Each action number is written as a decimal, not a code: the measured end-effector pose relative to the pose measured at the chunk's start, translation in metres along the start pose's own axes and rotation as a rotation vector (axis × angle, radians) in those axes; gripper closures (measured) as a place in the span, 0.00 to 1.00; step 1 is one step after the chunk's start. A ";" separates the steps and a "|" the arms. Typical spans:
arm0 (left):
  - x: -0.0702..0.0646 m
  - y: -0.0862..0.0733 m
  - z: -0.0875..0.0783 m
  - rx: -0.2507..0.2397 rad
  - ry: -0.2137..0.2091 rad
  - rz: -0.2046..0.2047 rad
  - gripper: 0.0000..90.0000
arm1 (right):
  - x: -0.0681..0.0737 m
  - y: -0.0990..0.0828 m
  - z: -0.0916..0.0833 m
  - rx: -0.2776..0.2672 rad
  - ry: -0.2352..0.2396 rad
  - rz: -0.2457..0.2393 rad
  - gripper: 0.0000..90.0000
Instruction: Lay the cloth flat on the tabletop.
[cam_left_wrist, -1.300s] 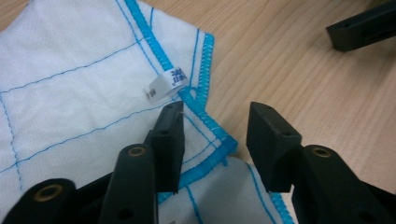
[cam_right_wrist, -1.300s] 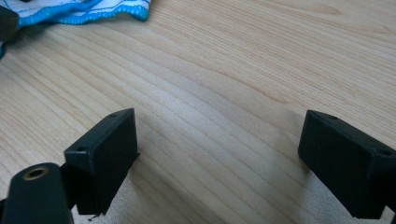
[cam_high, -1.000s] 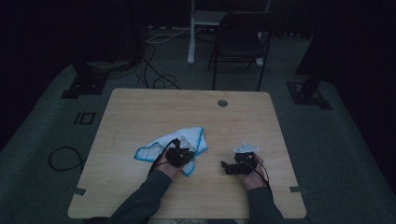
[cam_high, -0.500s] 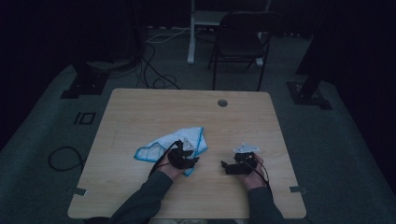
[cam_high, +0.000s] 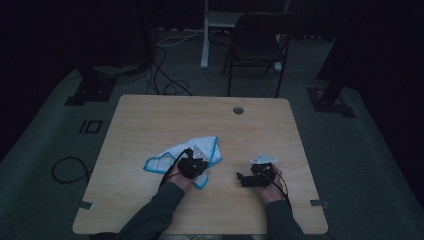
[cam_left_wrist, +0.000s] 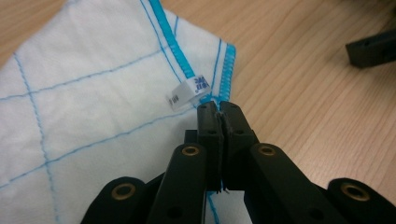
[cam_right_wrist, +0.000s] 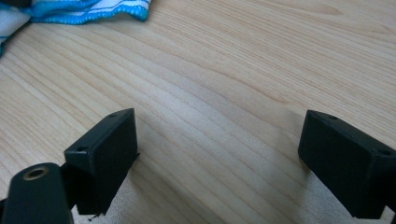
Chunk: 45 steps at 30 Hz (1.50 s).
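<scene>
Left gripper (cam_left_wrist: 219, 109): jaws pressed together, having just closed, on the blue-stitched hem of the cloth (cam_left_wrist: 88, 98) — a pinch right at the edge, beside the small sewn label (cam_left_wrist: 186, 93), likely so the corner can be lifted or folded over.
Cloth: white with blue grid lines, lying rumpled on the wooden table (cam_high: 150, 120), left of centre, under and beyond the left gripper.
Right gripper (cam_right_wrist: 219, 154): jaws spread wide over bare wood with nothing between them — it seems parked, waiting its turn.
Gap: the right gripper sits well apart from the cloth, whose blue edge (cam_right_wrist: 88, 11) shows at the far corner of its view.
Light: the high view is dim, so the cloth's exact fold is hard to tell.
</scene>
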<state>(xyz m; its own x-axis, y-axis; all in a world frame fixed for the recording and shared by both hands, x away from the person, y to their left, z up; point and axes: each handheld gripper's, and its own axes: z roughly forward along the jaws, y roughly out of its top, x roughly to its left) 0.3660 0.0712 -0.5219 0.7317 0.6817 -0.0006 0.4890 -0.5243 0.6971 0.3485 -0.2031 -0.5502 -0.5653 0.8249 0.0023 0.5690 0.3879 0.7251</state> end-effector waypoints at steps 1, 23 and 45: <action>0.001 0.001 -0.002 -0.007 0.002 -0.001 0.99 | 0.000 0.000 0.000 0.000 0.000 0.000 0.13; 0.078 0.019 -0.035 -0.116 0.104 -0.166 0.99 | 0.000 0.000 0.000 0.001 0.000 0.003 0.13; 0.172 0.001 -0.044 -0.048 0.232 -0.361 0.99 | 0.000 0.000 0.000 0.001 0.000 0.003 0.13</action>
<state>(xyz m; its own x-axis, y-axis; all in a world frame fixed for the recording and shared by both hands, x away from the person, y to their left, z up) 0.4709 0.2106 -0.4898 0.3886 0.9167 -0.0931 0.6676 -0.2105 0.7142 0.3484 -0.2028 -0.5501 -0.5635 0.8261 0.0043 0.5713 0.3859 0.7243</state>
